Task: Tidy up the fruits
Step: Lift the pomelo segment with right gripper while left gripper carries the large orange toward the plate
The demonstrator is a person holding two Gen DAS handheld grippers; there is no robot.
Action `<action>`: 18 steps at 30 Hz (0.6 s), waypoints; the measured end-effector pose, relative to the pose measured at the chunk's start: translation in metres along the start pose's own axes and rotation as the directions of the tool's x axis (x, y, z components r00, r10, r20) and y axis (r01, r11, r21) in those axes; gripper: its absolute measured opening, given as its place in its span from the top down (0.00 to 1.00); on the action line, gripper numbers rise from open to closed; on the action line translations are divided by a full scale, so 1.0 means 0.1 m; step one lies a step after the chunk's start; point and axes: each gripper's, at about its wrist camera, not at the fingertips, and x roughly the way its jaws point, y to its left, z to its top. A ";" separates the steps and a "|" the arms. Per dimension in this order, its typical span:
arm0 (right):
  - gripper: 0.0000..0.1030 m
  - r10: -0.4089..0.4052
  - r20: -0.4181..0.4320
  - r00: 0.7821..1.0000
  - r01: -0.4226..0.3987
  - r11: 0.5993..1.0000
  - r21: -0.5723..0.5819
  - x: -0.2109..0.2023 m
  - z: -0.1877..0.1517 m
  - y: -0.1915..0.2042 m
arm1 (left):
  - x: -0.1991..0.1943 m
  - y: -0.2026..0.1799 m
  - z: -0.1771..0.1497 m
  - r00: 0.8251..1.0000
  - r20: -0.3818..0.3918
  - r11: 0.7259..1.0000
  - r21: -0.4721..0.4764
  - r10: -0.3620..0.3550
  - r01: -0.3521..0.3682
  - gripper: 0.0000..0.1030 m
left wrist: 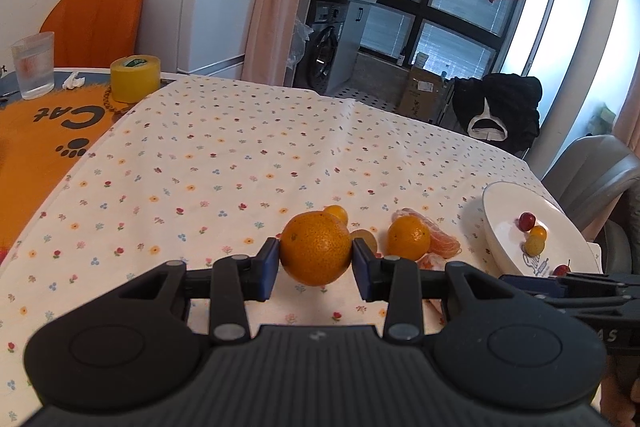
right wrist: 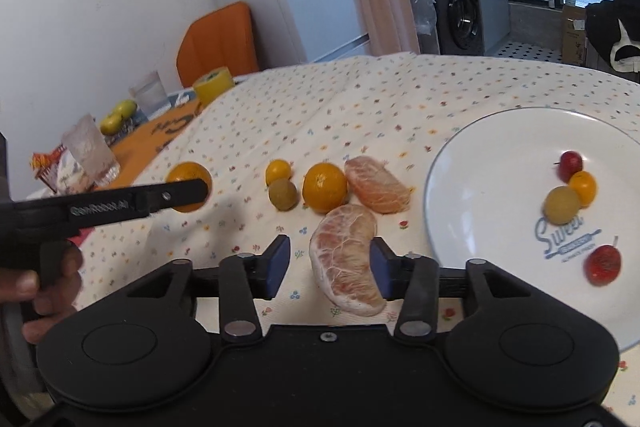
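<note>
Left wrist view shows an orange (left wrist: 315,248) clamped between the two blue pads of the left tool (left wrist: 316,265), which is closed onto its sides; its shadow on the cloth suggests it is lifted off, though contact cannot be ruled out. Just behind it sit a small yellow-orange fruit (left wrist: 336,213) and a small greenish-brown fruit (left wrist: 365,239). To the right lies a second orange (left wrist: 408,237), with a peeled citrus segment (left wrist: 442,241) touching it.

Right wrist view has another peeled segment (right wrist: 347,259) lying on the flowered tablecloth (right wrist: 360,99) between the fingers of the right tool (right wrist: 330,261). The right pad touches the segment; the left pad stands apart from it, so the jaws are partly open and grip nothing.

A white plate (right wrist: 480,187) with blue lettering sits to the right on the tabletop. It carries a small dark red fruit (right wrist: 571,163), a small orange fruit (right wrist: 583,187), a greenish-brown fruit (right wrist: 562,205) and a red fruit (right wrist: 604,265) lying apart near the lettering.

Farther left stand a roll of yellow tape (left wrist: 135,79) and a ribbed glass (left wrist: 34,65) on an orange mat (left wrist: 48,131), before an orange chair (left wrist: 96,23).
</note>
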 end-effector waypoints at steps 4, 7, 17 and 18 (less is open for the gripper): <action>0.47 -0.027 -0.018 0.999 0.027 1.000 -0.011 0.12 -0.01 0.06 | -0.02 0.07 -0.01 1.000 -0.001 1.000 -0.007 0.005 -0.005 0.64; 0.46 -0.044 -0.030 0.999 0.043 0.999 -0.017 0.20 0.00 0.09 | -0.03 0.13 -0.02 1.000 -0.004 1.000 -0.016 0.007 -0.007 0.64; 0.45 -0.148 -0.042 0.988 0.144 0.986 -0.084 0.39 0.04 0.22 | -0.01 0.26 -0.04 1.000 -0.008 0.999 -0.041 0.002 -0.003 0.64; 0.45 -0.154 -0.044 0.987 0.150 0.984 -0.091 0.40 0.04 0.24 | 0.00 0.26 -0.05 1.000 -0.009 0.999 -0.043 0.001 -0.001 0.64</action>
